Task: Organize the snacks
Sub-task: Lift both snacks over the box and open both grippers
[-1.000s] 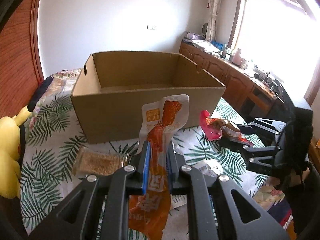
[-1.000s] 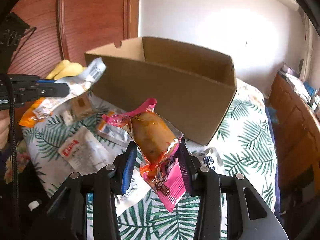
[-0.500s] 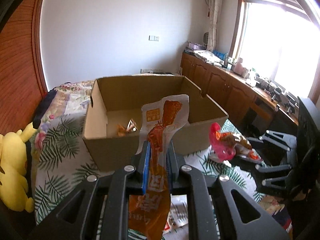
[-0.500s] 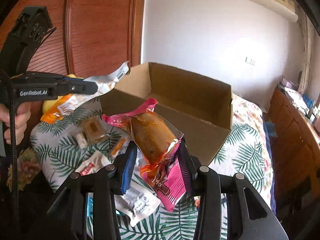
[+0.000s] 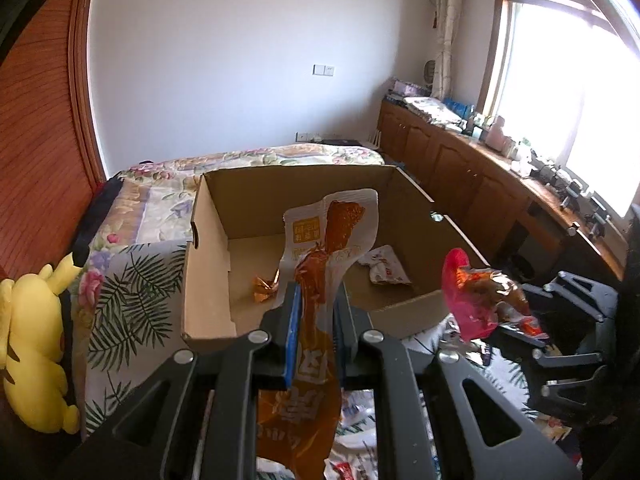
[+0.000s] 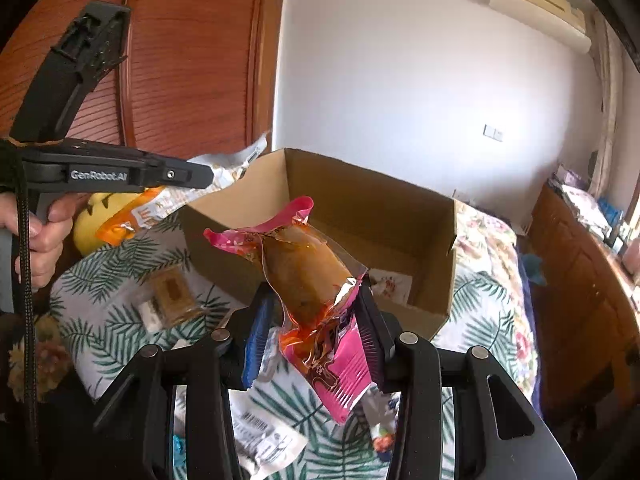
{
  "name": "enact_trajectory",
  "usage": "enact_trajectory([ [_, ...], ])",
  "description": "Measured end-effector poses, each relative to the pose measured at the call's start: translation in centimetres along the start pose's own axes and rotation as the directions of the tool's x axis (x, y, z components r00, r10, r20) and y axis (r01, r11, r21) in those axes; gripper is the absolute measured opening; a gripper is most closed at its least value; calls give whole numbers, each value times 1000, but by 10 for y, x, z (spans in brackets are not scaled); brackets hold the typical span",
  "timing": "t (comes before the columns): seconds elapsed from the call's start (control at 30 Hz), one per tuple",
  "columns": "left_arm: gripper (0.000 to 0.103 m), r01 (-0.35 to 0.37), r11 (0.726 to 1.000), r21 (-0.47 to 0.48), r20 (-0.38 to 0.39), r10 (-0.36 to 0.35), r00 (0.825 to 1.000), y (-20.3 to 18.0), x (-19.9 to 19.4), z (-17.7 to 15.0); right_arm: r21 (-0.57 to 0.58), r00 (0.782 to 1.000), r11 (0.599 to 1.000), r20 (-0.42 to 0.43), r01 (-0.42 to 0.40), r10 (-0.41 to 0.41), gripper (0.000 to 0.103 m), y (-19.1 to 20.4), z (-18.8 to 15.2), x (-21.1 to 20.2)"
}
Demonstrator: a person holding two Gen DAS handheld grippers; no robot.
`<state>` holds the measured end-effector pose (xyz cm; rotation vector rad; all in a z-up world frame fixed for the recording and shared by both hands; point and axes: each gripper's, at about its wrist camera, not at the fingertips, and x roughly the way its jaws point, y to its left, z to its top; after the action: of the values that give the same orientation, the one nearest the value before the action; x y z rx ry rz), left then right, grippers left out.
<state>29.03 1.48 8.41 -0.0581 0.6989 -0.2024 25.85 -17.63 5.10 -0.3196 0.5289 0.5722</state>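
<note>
On top of the bed, over a palm-leaf bedspread [image 6: 480, 304], sits an open cardboard box [image 5: 208, 272], w/ both tools held up in the air at its near side.

Left gripper [image 5: 316, 304]: jaws pressed tight on an orange-and-white snack pouch [image 5: 332, 232]. Pouch stands upright btwn the blue pads, white top end poking up over the box's near rim, orange tail hanging down below the fingers. From the right wrist view the same pouch [image 6: 160, 204] sticks out sideways from that tool, which a person's hand [image 6: 40, 236] grips by the handle.

Right gripper [image 6: 316, 312]: jaws part-spread but pinching a pink-and-clear snack packet [image 6: 308, 276], brownish food showing thru the clear part. Packet is tilted, pink top corner toward the box, pink bottom flap hanging under the fingers. In the left wrist view it [image 5: 480, 300] is just right of the box's near corner.

Inside the box: a small orange wrapper [image 5: 264, 286] and a white packet w/ red print [image 5: 386, 270], both on the floor of it, apart from each other.

Loose on the bedspread near the tools: a clear pack w/ a brown square cake [image 6: 172, 292] and a white barcode packet [image 6: 260, 436]. Yellow plush toy [image 5: 36, 356] lies at the bed's left edge by the wooden wall panel.
</note>
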Motion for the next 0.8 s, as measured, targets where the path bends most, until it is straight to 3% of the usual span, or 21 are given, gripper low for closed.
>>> enact_trajectory([
  [0.33, 12, -31, 999, -10, -71, 30, 997, 6, 31, 12, 43, 999, 998, -24, 36, -35, 41, -14, 18, 25],
  [0.8, 11, -77, 997, 25, -82, 79, 993, 4, 48, 26, 79, 992, 994, -105, 72, -63, 42, -24, 26, 73],
])
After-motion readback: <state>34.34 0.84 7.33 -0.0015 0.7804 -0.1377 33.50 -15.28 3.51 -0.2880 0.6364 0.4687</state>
